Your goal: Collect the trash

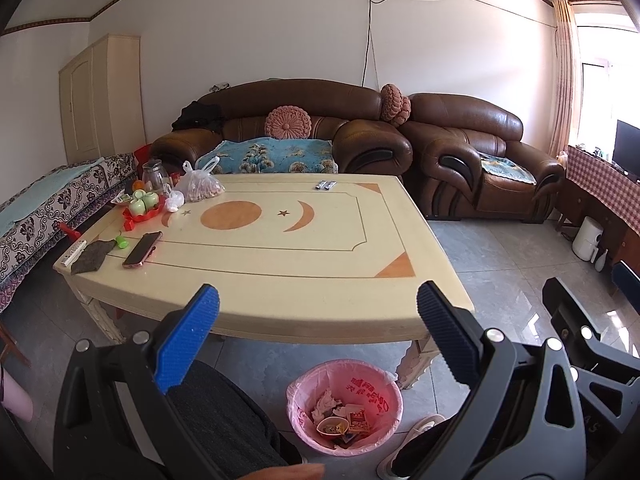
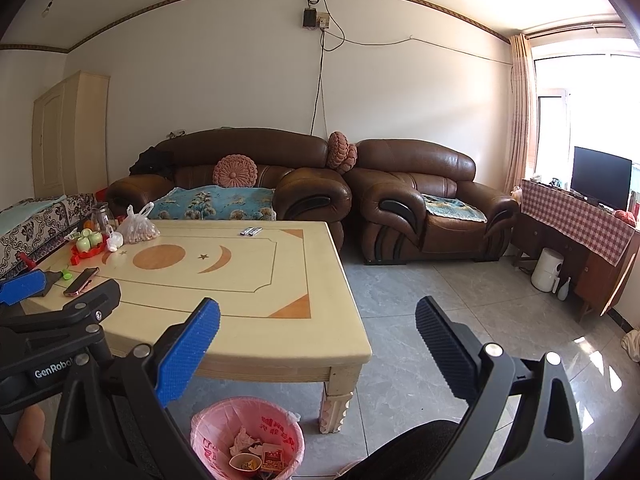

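Observation:
A pink-lined trash bin [image 1: 345, 408] [image 2: 247, 436] stands on the floor at the near edge of the cream table [image 1: 280, 248] [image 2: 224, 280]. It holds crumpled paper, a small cup and red packets. My left gripper [image 1: 318, 328] is open above the table's near edge, nothing between its fingers. My right gripper [image 2: 318, 344] is open too, off the table's near right corner and holding nothing. Two small wrappers [image 1: 326, 186] [image 2: 251, 231] lie at the table's far edge. The left gripper's body [image 2: 60, 320] shows in the right wrist view.
At the table's left end sit a phone [image 1: 143, 249], a dark cloth [image 1: 92, 261], a remote [image 1: 73, 253], a red tray of green cups [image 1: 142, 206], a bag of nuts [image 1: 202, 188] and a glass jug [image 1: 154, 176]. Brown sofas [image 1: 304, 132] stand behind, open tiled floor [image 2: 460, 312] to the right.

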### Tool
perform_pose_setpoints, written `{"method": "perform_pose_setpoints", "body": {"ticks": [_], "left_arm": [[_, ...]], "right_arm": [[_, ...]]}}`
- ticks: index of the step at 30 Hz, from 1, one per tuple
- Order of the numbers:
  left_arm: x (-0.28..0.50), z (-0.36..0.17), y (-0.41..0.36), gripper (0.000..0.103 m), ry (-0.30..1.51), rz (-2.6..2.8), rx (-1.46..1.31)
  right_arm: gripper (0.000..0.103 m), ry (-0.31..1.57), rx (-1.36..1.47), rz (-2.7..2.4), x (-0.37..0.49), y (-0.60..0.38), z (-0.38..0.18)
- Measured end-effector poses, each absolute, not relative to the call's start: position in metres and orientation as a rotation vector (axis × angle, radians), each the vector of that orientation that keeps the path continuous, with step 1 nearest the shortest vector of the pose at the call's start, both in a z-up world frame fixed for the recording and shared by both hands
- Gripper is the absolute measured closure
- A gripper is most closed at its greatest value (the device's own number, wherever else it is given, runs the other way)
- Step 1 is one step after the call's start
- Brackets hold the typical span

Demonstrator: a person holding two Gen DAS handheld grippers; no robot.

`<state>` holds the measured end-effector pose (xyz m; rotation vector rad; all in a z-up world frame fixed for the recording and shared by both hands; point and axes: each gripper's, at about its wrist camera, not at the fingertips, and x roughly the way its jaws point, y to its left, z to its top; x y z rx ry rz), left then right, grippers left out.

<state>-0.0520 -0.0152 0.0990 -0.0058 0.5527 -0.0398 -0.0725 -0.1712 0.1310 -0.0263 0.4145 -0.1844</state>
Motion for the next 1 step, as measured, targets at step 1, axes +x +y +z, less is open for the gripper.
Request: {"method": "perform_pose_setpoints", "body": {"ticks": [1], "left_arm": [[-0.0518,0.0995,-0.0153,0.006,0.553,-0.039,-0.005]], "right_arm": [[0.007,0.415,-0.027,-0.183,-0.0724,-0.1713,0.131]]}}
